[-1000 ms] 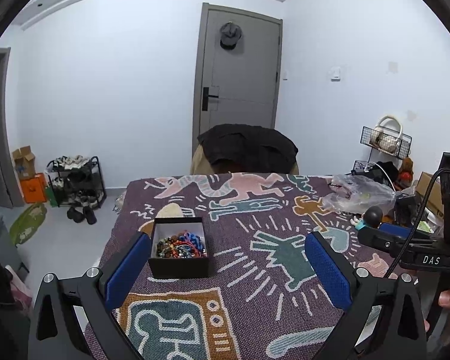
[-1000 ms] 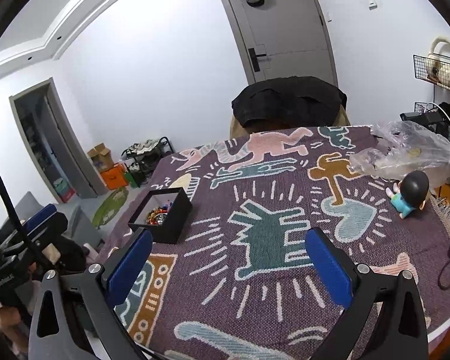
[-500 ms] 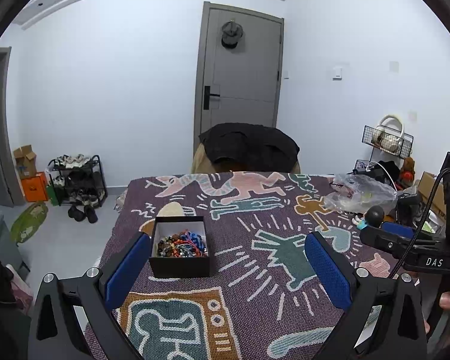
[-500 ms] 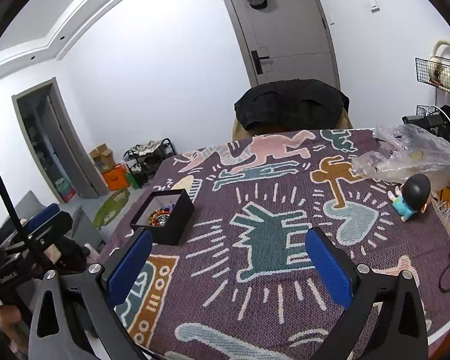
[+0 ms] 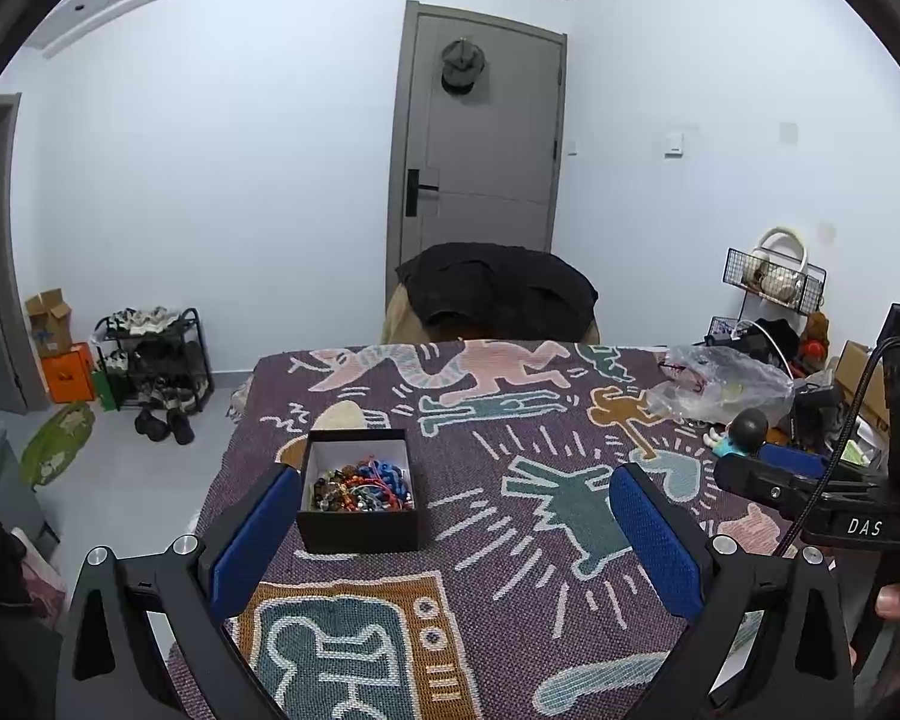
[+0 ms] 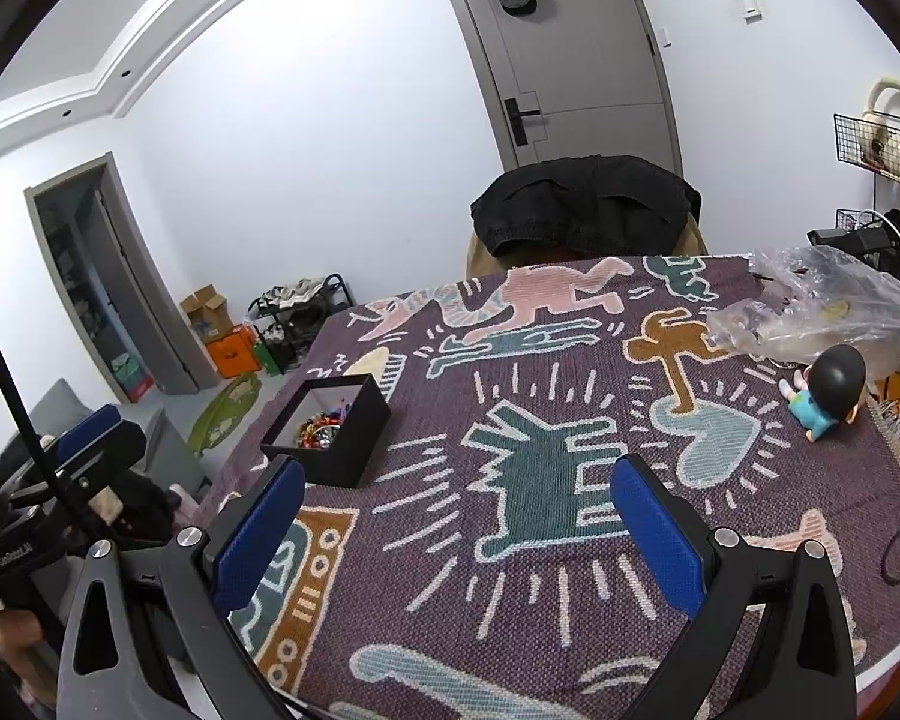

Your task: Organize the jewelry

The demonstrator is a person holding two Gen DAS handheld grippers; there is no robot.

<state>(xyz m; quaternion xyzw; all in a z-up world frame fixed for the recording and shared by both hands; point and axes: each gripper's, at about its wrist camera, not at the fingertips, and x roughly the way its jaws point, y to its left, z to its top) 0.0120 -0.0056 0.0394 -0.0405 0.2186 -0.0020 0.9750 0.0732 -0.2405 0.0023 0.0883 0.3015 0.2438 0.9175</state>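
An open black box (image 5: 357, 492) with a white lining holds a heap of coloured bead jewelry (image 5: 363, 485). It stands on the patterned purple cloth (image 5: 510, 468) near the table's left edge. My left gripper (image 5: 450, 540) is open and empty, above the cloth, with its left finger beside the box. My right gripper (image 6: 456, 540) is open and empty over the cloth's middle, with the box (image 6: 330, 435) ahead to its left. Each gripper shows at the edge of the other's view.
A clear plastic bag (image 6: 822, 309) and a small black-haired figurine (image 6: 828, 390) lie at the table's right side. A chair with a black jacket (image 5: 498, 294) stands behind the table. A shoe rack (image 5: 150, 360) and boxes are on the floor at the left.
Both grippers have drifted slightly; the views have shifted a little. The box and jewelry have not moved. Both grippers stay open.
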